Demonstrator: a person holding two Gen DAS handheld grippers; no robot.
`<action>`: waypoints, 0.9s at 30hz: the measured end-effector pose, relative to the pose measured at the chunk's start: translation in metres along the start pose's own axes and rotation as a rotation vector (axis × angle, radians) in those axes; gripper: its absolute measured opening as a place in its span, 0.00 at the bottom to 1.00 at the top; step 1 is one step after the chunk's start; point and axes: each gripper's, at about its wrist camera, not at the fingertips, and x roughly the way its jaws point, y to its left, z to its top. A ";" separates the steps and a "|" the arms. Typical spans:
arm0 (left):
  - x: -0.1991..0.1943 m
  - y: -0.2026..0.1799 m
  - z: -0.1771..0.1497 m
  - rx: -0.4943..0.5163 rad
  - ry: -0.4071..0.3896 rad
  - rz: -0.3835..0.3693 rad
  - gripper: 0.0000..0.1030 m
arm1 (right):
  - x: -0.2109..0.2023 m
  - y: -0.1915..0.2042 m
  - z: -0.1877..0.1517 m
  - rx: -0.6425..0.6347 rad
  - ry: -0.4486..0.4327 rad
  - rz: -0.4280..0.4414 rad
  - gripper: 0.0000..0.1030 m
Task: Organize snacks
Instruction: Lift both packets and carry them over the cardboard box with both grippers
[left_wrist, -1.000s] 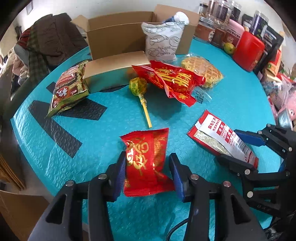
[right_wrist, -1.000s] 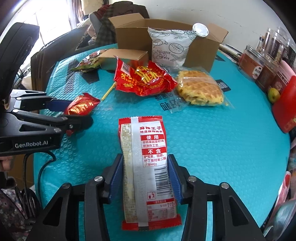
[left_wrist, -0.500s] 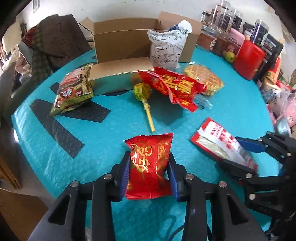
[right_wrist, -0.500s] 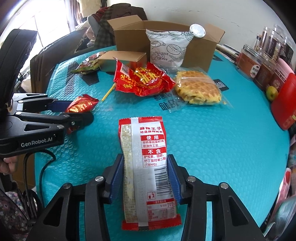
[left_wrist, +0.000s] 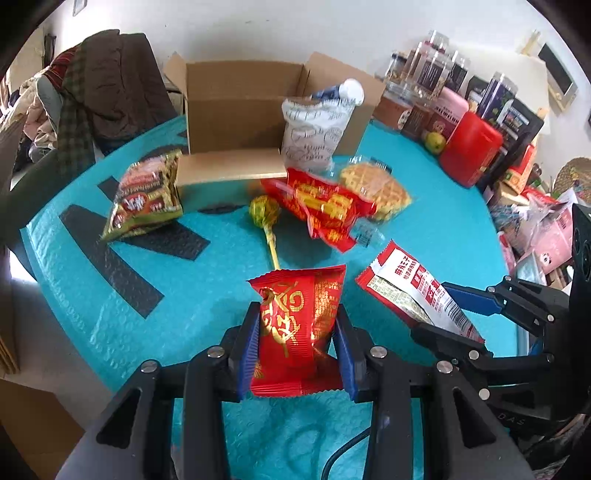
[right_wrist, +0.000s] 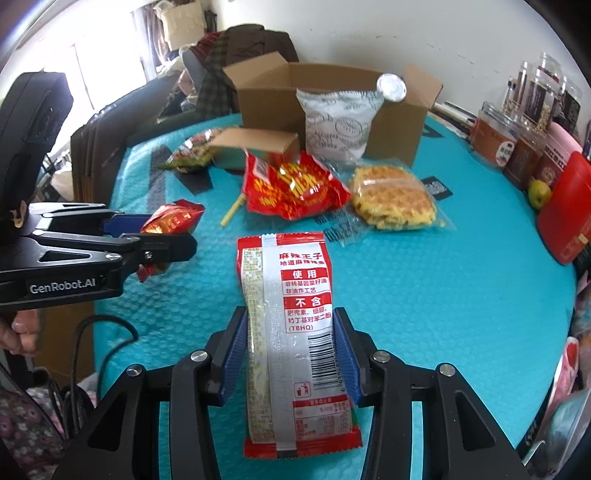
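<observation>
My left gripper (left_wrist: 297, 314) is shut on a small red packet with gold print (left_wrist: 295, 332), its pads pressing both sides. The packet hangs slightly above the teal table (left_wrist: 207, 280). In the right wrist view the same gripper (right_wrist: 159, 236) holds that red packet (right_wrist: 171, 219) at the left. My right gripper (right_wrist: 290, 317) is shut on a long red and white packet with a barcode (right_wrist: 291, 295), whose far end reaches over the table. From the left wrist view that gripper (left_wrist: 443, 306) and its red and white packet (left_wrist: 406, 284) show at the right.
An open cardboard box (left_wrist: 240, 107) stands at the back with a white bag (left_wrist: 314, 133) leaning on it. In front lie a small tan box (left_wrist: 229, 166), a green packet (left_wrist: 146, 195), a lollipop (left_wrist: 264, 210), a big red packet (left_wrist: 325, 206) and wrapped waffles (left_wrist: 373, 184). Jars and a red canister (left_wrist: 469, 147) line the right.
My left gripper's jaws have come together on the small red packet and lifted it off the table. The right gripper has stayed on its packet almost unmoved.
</observation>
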 end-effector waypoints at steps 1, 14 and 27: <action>-0.003 0.000 0.001 0.000 -0.008 -0.002 0.36 | -0.004 0.001 0.002 0.000 -0.014 0.002 0.43; -0.054 -0.010 0.048 0.026 -0.208 -0.024 0.36 | -0.056 -0.004 0.041 -0.006 -0.190 -0.026 0.43; -0.082 -0.021 0.098 0.058 -0.354 -0.031 0.36 | -0.090 -0.020 0.097 -0.024 -0.336 -0.066 0.43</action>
